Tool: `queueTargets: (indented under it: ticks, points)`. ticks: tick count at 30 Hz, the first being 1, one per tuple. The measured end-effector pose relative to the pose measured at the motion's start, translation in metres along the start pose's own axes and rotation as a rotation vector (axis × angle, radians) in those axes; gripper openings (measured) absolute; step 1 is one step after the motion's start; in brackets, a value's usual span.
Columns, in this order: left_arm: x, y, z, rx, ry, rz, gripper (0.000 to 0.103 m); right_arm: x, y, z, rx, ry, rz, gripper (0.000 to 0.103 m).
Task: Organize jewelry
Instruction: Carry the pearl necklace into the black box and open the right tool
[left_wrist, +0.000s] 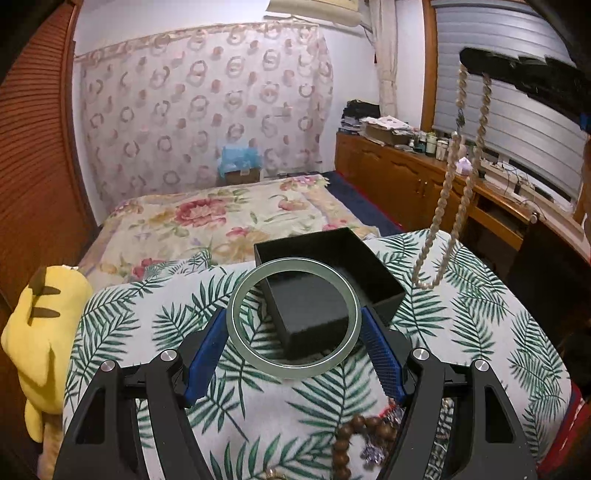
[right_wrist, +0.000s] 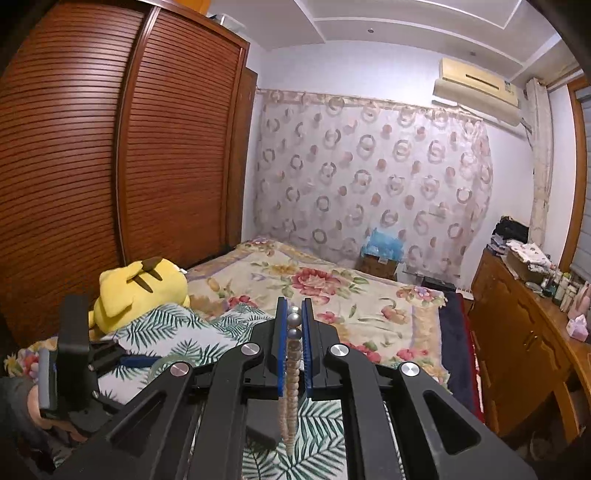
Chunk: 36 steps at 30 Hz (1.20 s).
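Observation:
My left gripper (left_wrist: 294, 325) is shut on a pale green bangle (left_wrist: 236, 325), held flat just above the near corner of an open black box (left_wrist: 332, 254) on the leaf-print cloth (left_wrist: 480, 314). My right gripper (right_wrist: 294, 314) is shut on a pearl necklace (right_wrist: 293, 332). In the left wrist view the right gripper (left_wrist: 476, 64) is high at the upper right, and the pearl necklace (left_wrist: 443, 206) hangs from it in a long loop that ends just right of the box. A brown bead bracelet (left_wrist: 347, 443) lies on the cloth near my left gripper's base.
A yellow plush toy (left_wrist: 40, 332) lies at the cloth's left edge. A bed with a floral blanket (left_wrist: 229, 218) is beyond. A wooden sideboard (left_wrist: 406, 173) with bottles runs along the right. A slatted wardrobe (right_wrist: 110, 147) stands on the left.

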<state>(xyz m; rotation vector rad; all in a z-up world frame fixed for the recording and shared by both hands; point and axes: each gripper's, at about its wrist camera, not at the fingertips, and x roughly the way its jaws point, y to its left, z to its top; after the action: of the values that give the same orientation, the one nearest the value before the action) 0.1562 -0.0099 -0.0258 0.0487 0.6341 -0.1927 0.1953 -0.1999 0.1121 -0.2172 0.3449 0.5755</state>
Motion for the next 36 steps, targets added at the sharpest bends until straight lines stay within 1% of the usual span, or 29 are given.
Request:
queueTargets:
  ticks: [7,10,13,16,21,22,24,25,31,36]
  points:
    - [0.016,-0.002,0.008,0.012,0.008,0.014,0.069,0.028,-0.008,0.015,0.017,0.022,0.003,0.008]
    - [0.021,-0.004,0.011,0.012,0.010,0.017,0.069,0.038,-0.007,0.014,0.019,0.040,0.014,0.008]
    - [0.025,-0.004,0.012,0.013,0.013,0.018,0.069,0.050,-0.007,0.001,0.031,0.082,0.022,0.009]
    - [0.031,-0.005,0.011,0.017,0.021,0.019,0.069,0.076,-0.007,-0.027,0.060,0.171,0.059,0.009]
    - [0.047,-0.006,0.015,0.025,0.042,0.022,0.069,0.104,-0.005,-0.062,0.102,0.261,0.096,0.009]
    - [0.051,-0.007,0.015,0.027,0.046,0.020,0.069,0.109,-0.006,-0.067,0.116,0.275,0.103,0.010]
    - [0.058,-0.007,0.017,0.028,0.057,0.017,0.069,0.113,-0.008,-0.072,0.128,0.290,0.113,0.026]
    - [0.061,-0.007,0.018,0.028,0.061,0.017,0.069,0.113,-0.008,-0.074,0.132,0.290,0.116,0.038]
    - [0.075,-0.014,0.021,0.038,0.078,0.011,0.069,0.101,-0.016,-0.083,0.153,0.275,0.114,0.039]
    - [0.077,-0.020,0.020,0.062,0.080,0.015,0.070,0.084,-0.020,-0.092,0.161,0.259,0.116,0.039]
